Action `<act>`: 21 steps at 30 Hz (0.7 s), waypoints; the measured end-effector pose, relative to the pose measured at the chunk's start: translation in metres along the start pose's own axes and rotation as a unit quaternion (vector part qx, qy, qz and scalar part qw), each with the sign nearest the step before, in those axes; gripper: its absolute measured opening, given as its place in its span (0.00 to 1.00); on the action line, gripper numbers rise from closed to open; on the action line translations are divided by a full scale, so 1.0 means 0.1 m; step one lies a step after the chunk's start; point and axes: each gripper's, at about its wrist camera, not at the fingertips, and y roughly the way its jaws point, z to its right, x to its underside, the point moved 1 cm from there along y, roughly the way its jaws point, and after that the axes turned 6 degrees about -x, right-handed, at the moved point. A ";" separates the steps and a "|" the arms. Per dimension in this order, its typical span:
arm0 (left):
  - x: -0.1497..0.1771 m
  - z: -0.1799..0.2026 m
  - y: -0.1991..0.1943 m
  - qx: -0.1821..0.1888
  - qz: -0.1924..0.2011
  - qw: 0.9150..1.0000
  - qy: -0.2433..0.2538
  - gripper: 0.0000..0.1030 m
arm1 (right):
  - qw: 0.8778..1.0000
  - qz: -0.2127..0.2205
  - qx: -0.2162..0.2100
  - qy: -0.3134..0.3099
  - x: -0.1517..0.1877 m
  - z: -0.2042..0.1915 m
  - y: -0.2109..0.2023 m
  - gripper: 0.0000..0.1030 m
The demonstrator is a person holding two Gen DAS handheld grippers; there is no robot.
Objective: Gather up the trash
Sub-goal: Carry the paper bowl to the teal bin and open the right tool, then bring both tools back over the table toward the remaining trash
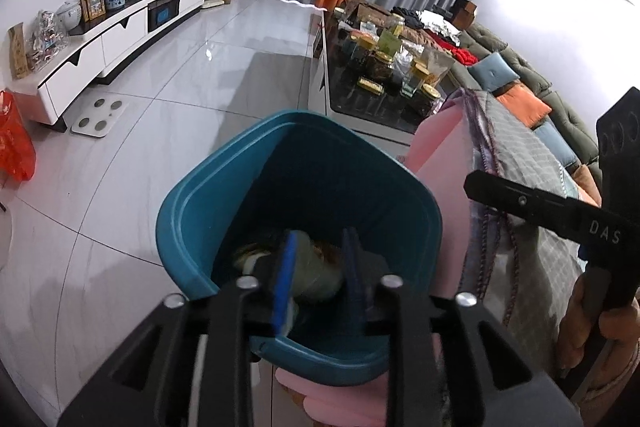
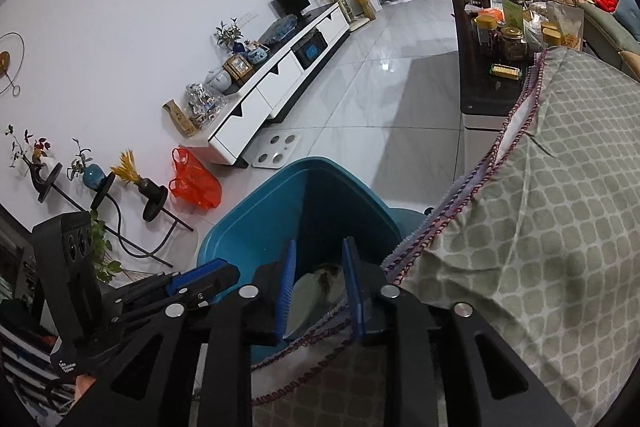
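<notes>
A teal trash bin (image 1: 224, 187) stands on a pink stool below me, with crumpled trash (image 1: 320, 267) at its bottom. My left gripper (image 1: 318, 271) hangs over the bin's mouth, open and empty, its blue pads (image 1: 285, 279) apart. In the right wrist view the same bin (image 2: 256, 211) lies ahead, trash (image 2: 320, 283) showing inside. My right gripper (image 2: 318, 287) is open and empty at the bin's near rim, beside the checked cloth. The left gripper's body (image 2: 192, 283) shows at lower left there; the right gripper's body (image 1: 560, 211) shows at the right of the left view.
A checked cloth (image 2: 540, 227) drapes a table edge on the right. A dark coffee table (image 1: 372, 95) holds several jars. A white TV cabinet (image 1: 112, 39), a scale (image 1: 100, 115) and a red bag (image 2: 196, 183) sit on the tiled floor. A sofa (image 1: 540, 99) lies far right.
</notes>
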 end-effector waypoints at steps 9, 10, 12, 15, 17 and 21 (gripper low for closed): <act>0.16 0.34 -0.55 0.023 0.084 0.995 0.042 0.71 | 0.999 0.041 -0.022 -0.028 0.16 -0.02 -0.60 0.33; 0.21 0.44 -0.64 0.026 0.096 0.994 0.054 0.77 | 0.998 0.052 -0.022 -0.033 0.21 -0.02 -0.75 0.37; 0.29 0.62 -0.78 0.034 0.117 0.990 0.075 0.85 | 0.997 0.068 -0.020 -0.043 0.31 -0.01 -0.97 0.44; 0.43 0.92 -0.93 0.056 0.135 0.984 0.105 0.93 | 0.994 0.094 -0.004 -0.054 0.45 0.04 -1.32 0.52; 0.56 1.17 -1.02 0.079 0.143 0.978 0.129 0.95 | 0.991 0.119 0.012 -0.057 0.61 0.09 -1.64 0.56; 0.82 1.65 -1.11 0.133 0.143 0.965 0.173 0.97 | 0.985 0.155 0.057 -0.048 0.91 0.27 -2.20 0.61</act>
